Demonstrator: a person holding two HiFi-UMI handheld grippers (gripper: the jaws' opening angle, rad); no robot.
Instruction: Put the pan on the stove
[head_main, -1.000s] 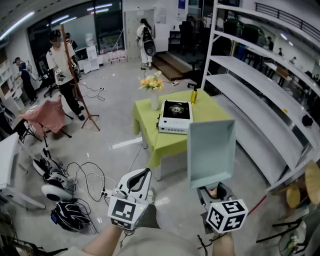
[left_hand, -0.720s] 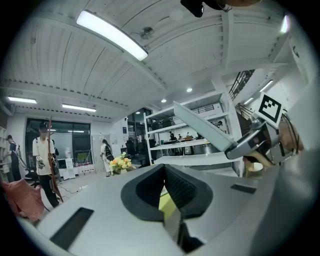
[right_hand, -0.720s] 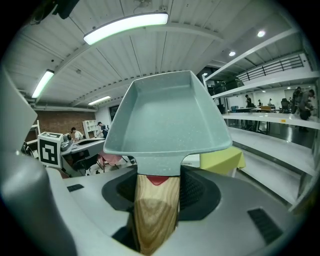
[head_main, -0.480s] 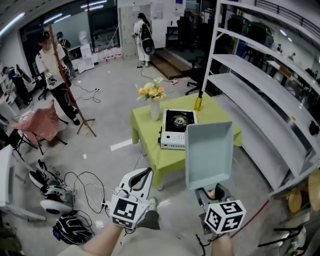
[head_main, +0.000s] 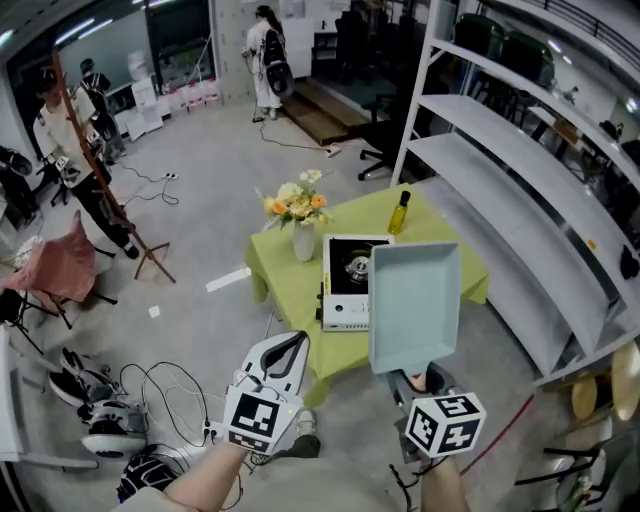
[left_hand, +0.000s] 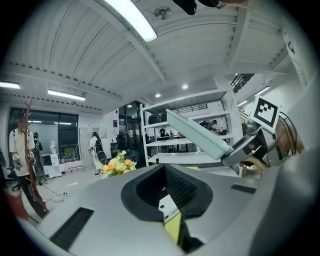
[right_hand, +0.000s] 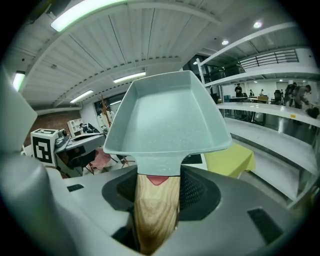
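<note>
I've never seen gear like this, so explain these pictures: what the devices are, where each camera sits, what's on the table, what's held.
No robot here: a person holds a hand-held gripper in each hand. The head view comes from a camera on the person's head, looking down; the other two cameras ride on the hand-held grippers, looking along their jaws. The right hand-held gripper is clamped on the wooden handle of a pale blue pan, held in the air. The left hand-held gripper is shut and empty. The green table carries a portable stove, a vase of flowers and a bottle.
</note>
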